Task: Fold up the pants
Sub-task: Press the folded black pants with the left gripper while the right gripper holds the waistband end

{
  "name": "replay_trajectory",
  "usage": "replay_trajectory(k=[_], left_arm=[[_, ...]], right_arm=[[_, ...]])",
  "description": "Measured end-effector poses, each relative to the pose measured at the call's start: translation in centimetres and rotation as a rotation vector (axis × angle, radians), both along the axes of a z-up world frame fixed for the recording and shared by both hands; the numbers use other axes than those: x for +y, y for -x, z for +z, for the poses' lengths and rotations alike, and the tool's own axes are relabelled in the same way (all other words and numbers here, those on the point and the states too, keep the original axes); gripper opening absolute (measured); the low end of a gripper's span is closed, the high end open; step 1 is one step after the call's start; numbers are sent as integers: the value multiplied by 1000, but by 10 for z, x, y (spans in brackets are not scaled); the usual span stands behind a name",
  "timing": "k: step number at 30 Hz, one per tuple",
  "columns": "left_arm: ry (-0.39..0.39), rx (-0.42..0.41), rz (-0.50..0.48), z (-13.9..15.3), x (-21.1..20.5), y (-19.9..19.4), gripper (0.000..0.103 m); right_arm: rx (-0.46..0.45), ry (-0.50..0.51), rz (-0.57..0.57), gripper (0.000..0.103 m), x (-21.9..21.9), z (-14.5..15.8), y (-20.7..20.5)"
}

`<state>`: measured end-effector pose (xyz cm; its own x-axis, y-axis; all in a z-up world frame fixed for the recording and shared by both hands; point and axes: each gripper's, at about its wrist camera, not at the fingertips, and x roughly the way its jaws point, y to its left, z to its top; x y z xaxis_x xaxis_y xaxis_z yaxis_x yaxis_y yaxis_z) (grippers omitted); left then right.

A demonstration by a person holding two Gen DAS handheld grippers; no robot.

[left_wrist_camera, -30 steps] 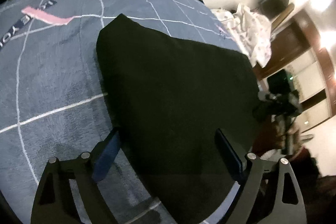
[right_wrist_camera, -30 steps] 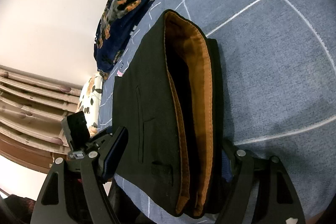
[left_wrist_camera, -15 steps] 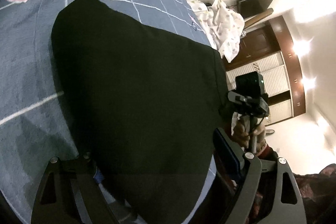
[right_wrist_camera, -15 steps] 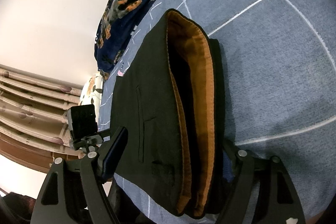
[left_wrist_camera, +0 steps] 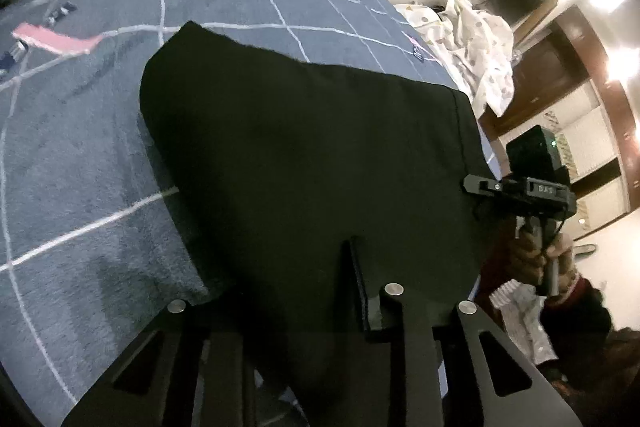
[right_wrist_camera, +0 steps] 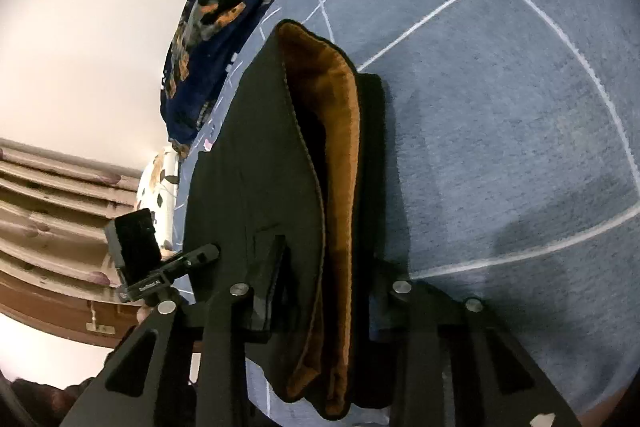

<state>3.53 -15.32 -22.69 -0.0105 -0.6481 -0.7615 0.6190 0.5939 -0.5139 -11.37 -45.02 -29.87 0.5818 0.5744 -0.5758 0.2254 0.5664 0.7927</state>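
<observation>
While both grippers are closing on the near edge of the pants (left_wrist_camera: 304, 163), the garment stretches straight ahead of them across the grey blanket (left_wrist_camera: 80, 163), its long axis running crosswise from one gripper to the other. The left gripper (left_wrist_camera: 280, 279) has the dark fabric between its jaws at the plain end, its right finger lying on top of the cloth and the other hidden beneath. The right gripper (right_wrist_camera: 324, 267) straddles the waistband end, where the orange lining (right_wrist_camera: 332, 131) shows, with the layered cloth between its jaws. Whether the pads of either already press firmly cannot be told.

Each hand is nearest its own end, so the coming move looks like a lift of the near edge and a carry forward, away from both grippers, over the far edge. Ahead of the pants lies bare blanket, enough to land a fold. Beyond it a dark blue patterned quilt (right_wrist_camera: 224, 11) bounds the far side. Beyond the right gripper's end, past the blanket's edge, a white printed cloth (left_wrist_camera: 476, 43) hangs. The near edge sits close to the bed's border, leaving little room to pull back.
</observation>
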Motion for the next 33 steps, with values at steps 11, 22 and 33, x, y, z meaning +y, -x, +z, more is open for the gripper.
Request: replay_trajectory(k=[11, 22, 33], left_arm=[[-104, -206, 12, 29, -9, 30, 17], [-127, -172, 5, 19, -2, 24, 20], [-144, -161, -13, 5, -10, 22, 39]], right_arm=[[-36, -109, -32, 21, -1, 2, 9], [35, -47, 41, 36, 5, -4, -2], [36, -42, 129, 28, 14, -6, -17]])
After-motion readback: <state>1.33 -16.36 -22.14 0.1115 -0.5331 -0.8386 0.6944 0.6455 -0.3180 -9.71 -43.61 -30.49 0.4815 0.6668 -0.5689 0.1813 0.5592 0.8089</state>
